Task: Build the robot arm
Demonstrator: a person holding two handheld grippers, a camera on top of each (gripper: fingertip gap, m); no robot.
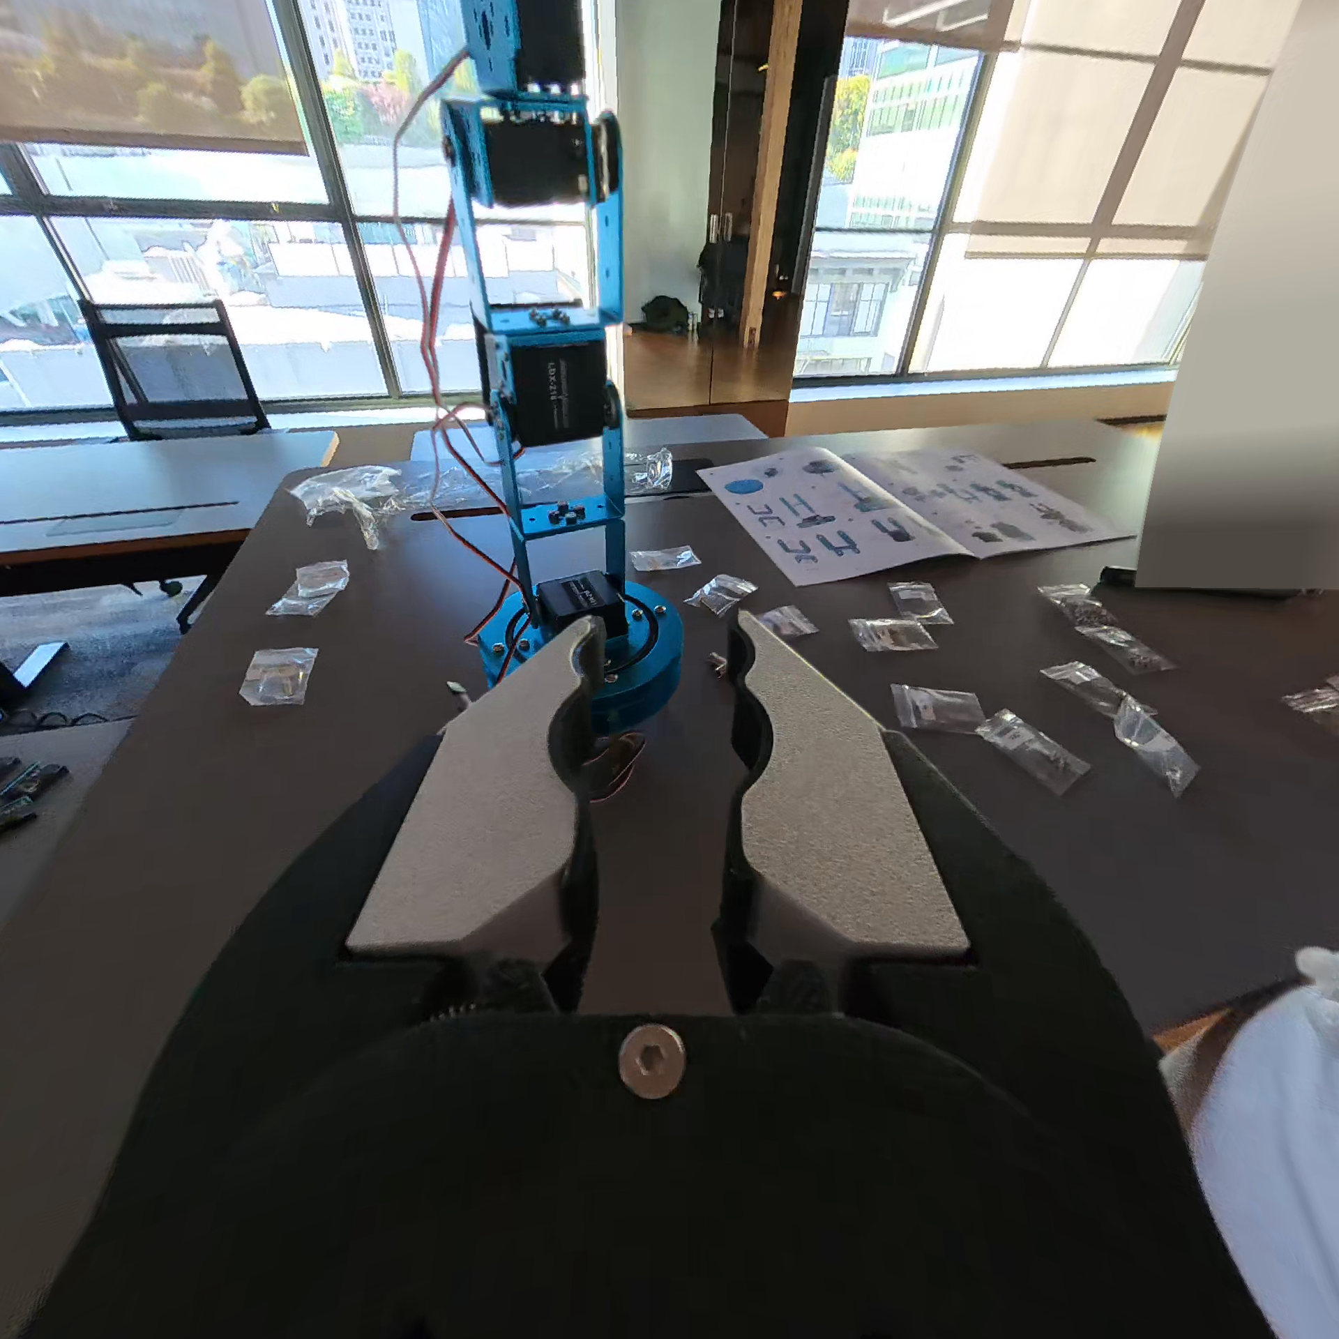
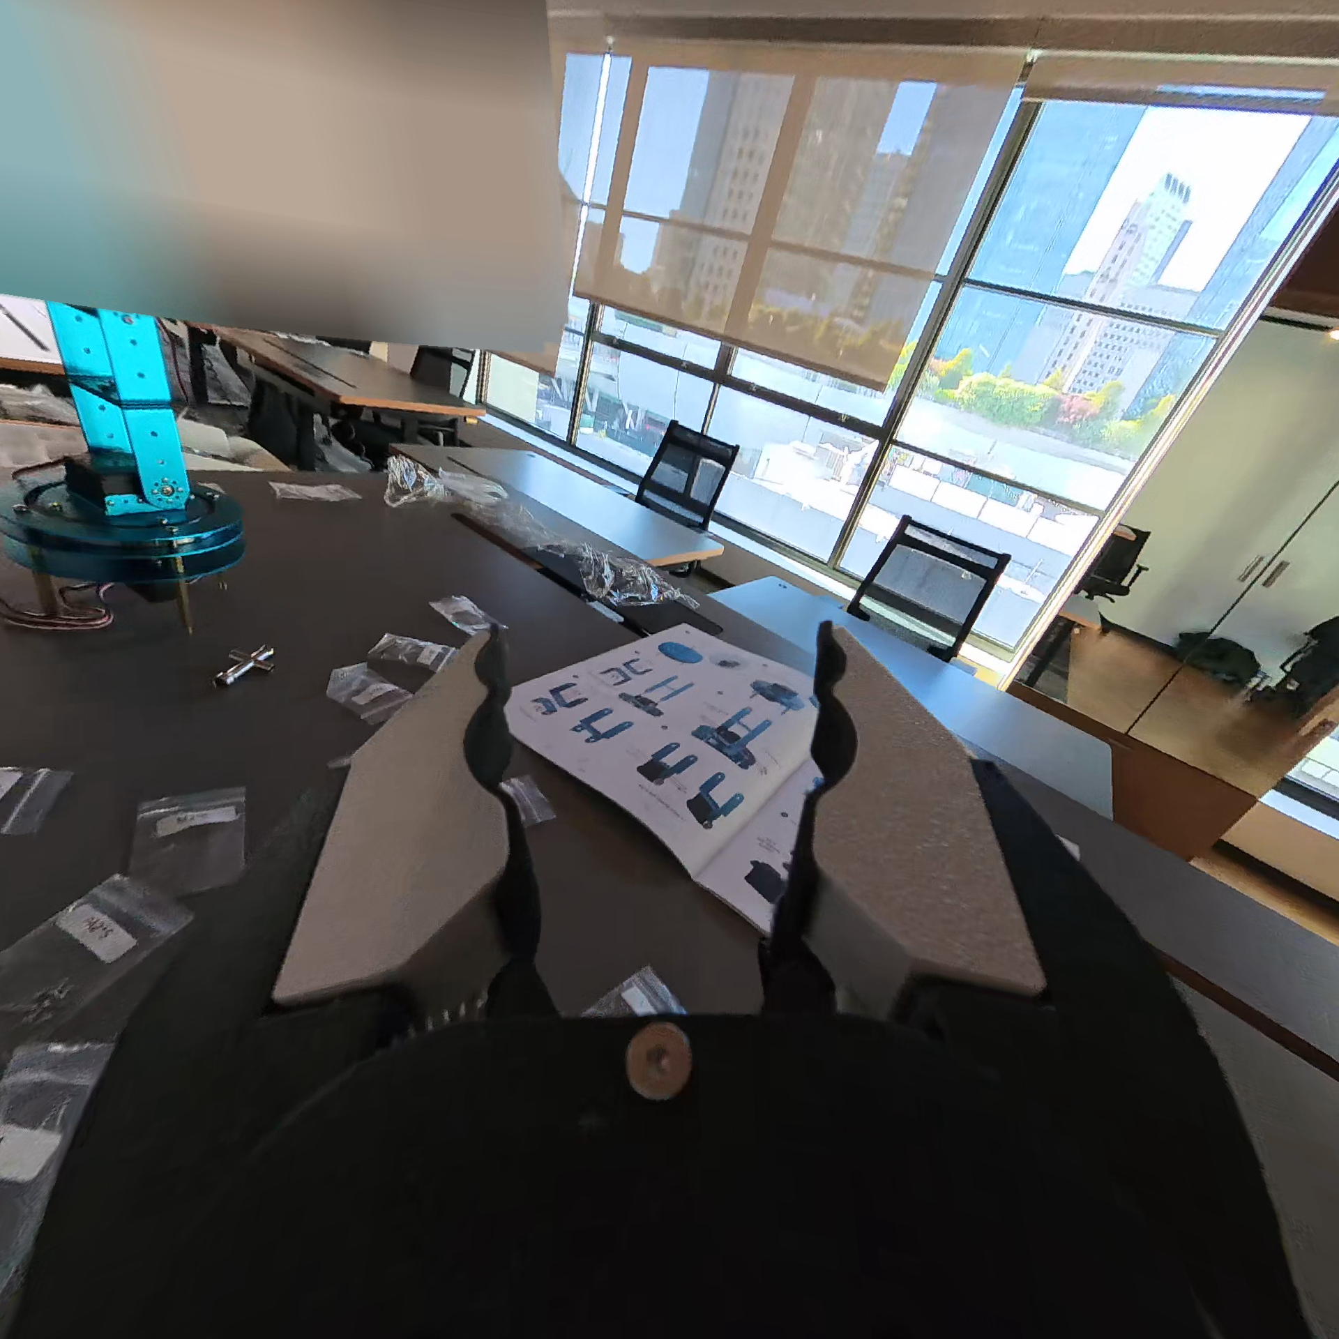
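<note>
A small blue metal robot arm with black servos and red wires stands upright on a round blue base on the dark table. My left gripper is open and empty, its fingertips just in front of the base. The arm's base also shows in the right wrist view at the far left. My right gripper is open and empty, held above the table over an open instruction booklet. A small metal cross wrench lies between the base and my right gripper.
Several small clear bags of parts are scattered over the table, also to my right gripper's left. Crumpled clear wrap lies at the far edge. The booklet lies far right. Other desks, black chairs and windows stand beyond. The grippers' ends are close to 45 centimeters from one another.
</note>
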